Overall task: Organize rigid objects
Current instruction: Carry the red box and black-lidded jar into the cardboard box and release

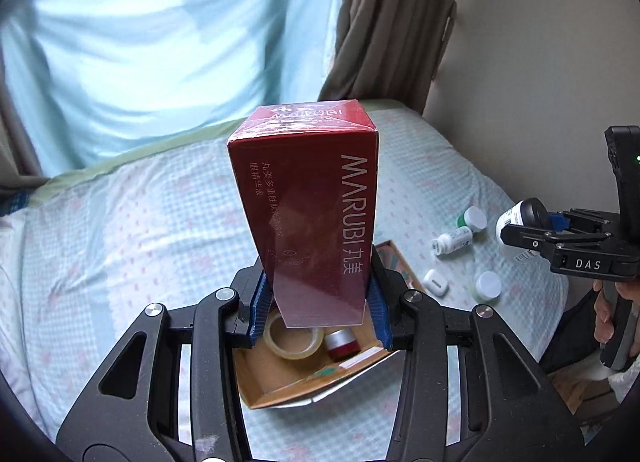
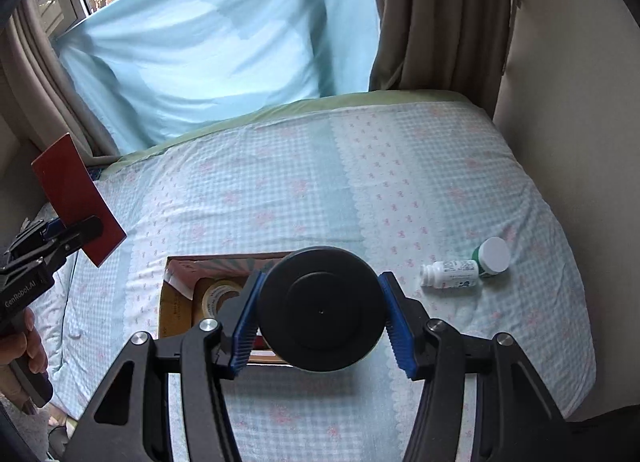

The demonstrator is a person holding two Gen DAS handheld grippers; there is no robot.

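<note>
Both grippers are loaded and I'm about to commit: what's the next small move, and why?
Probably lower the left gripper so the red carton goes into the open cardboard box right beneath it. There looks to be room beside the tape roll. The right gripper can keep its black-capped bottle waiting.

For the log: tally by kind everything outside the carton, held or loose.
Boxes: 1, red box in left gripper
Bottles: 2, black-capped bottle in right gripper, white bottle lying on the bed
White-lidded jars: 2
Earbud case: 1
Total: 6
</note>
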